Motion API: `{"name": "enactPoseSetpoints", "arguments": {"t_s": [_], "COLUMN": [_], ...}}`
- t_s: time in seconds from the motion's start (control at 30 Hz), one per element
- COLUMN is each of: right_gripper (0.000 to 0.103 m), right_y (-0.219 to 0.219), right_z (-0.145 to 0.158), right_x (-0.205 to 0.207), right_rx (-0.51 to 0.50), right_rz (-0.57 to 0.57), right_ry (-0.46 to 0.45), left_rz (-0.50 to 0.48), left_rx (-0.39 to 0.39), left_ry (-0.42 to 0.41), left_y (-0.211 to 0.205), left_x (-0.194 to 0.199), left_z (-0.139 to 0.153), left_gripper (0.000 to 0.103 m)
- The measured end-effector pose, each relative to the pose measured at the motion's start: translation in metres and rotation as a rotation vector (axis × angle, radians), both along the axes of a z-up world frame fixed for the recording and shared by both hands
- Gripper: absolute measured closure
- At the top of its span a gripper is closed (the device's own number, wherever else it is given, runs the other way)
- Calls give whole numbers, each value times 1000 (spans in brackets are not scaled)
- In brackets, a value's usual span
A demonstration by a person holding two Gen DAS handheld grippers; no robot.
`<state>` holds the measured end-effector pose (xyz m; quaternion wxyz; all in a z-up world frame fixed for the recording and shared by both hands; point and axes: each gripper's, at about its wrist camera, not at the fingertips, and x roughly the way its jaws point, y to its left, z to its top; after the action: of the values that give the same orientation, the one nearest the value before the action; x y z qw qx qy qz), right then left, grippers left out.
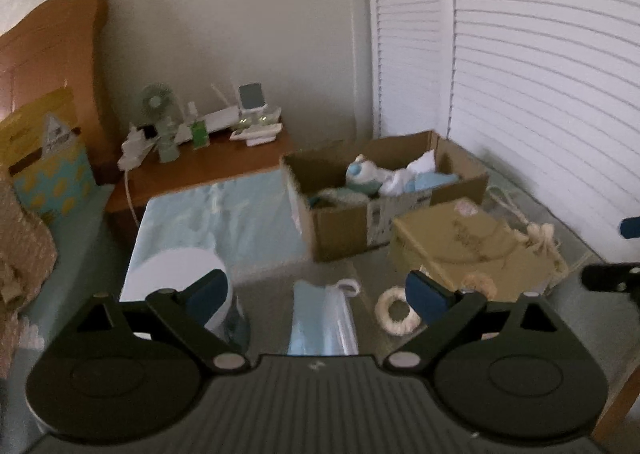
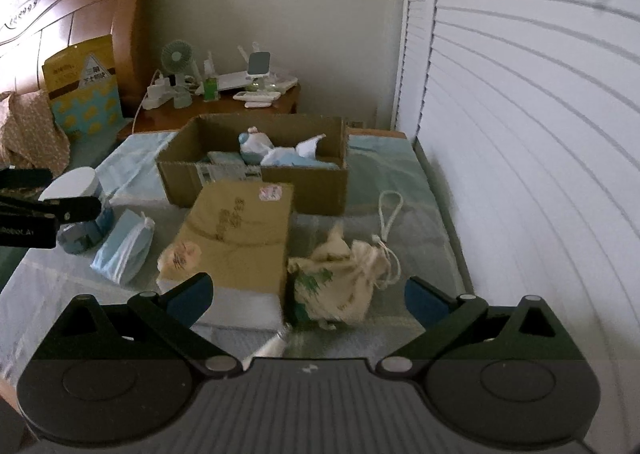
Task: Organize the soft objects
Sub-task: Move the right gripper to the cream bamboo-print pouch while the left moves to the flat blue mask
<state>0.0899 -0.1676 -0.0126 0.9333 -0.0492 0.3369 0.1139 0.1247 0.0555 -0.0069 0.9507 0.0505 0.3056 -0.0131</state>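
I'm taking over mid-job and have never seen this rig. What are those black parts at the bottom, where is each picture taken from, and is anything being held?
Each picture comes from a camera on a hand-held gripper, looking forward along its two blue-tipped fingers. The left gripper and right gripper are both open and hold nothing. On the bed stands an open cardboard box holding soft toys, with a closed tan box before it. A cream drawstring bag and a blue packet lie nearby.
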Motion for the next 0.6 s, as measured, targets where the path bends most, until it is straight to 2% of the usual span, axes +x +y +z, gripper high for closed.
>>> {"name": "enactPoseSetpoints", "arguments": {"t_s": [0.2, 0.33, 0.6], "right_gripper": [0, 0, 0], "right_y": [-15, -26, -38], "right_z": [-17, -38, -77], "right_x": [-8, -7, 0], "right_rx": [-33, -45, -53], "right_rz": [-24, -54, -96], "right_ry": [28, 81, 179], "left_rz": [35, 38, 52], "left_rx": [-12, 19, 15], "left_ry": [32, 33, 75], "left_y": [0, -5, -6], "left_x": [-1, 1, 13], "left_z": [-23, -33, -53], "left_gripper": [8, 8, 9]}}
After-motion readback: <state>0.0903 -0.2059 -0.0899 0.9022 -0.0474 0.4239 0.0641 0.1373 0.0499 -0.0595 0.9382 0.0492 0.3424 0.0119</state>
